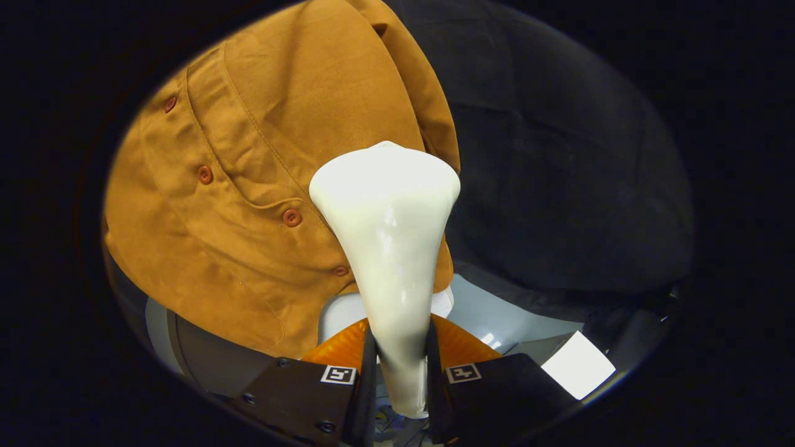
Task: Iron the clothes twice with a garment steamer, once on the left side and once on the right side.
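Steamer head (385, 205), white and flared, runs lengthwise straight ahead from the gripper (400, 366), whose two fingers clamp its narrow neck. Its wide end lies against, or perhaps just short of, the mustard shirt (248, 186), near the edge beside the buttoned placket. Black cloth (559, 186) hangs beyond the shirt.
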`<move>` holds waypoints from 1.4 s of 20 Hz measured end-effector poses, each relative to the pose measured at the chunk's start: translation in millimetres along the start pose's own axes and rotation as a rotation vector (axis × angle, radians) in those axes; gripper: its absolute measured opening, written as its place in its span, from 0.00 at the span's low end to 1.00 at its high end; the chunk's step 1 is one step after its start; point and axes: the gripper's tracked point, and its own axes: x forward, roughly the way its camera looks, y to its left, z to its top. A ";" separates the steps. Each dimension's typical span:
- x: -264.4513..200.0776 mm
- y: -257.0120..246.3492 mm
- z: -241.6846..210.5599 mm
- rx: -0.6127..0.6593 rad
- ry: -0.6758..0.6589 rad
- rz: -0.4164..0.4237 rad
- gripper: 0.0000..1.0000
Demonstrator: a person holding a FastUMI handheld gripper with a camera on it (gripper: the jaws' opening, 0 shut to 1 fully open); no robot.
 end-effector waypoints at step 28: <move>-375.9 302.1 -102.4 -0.301 -0.539 0.363 0.37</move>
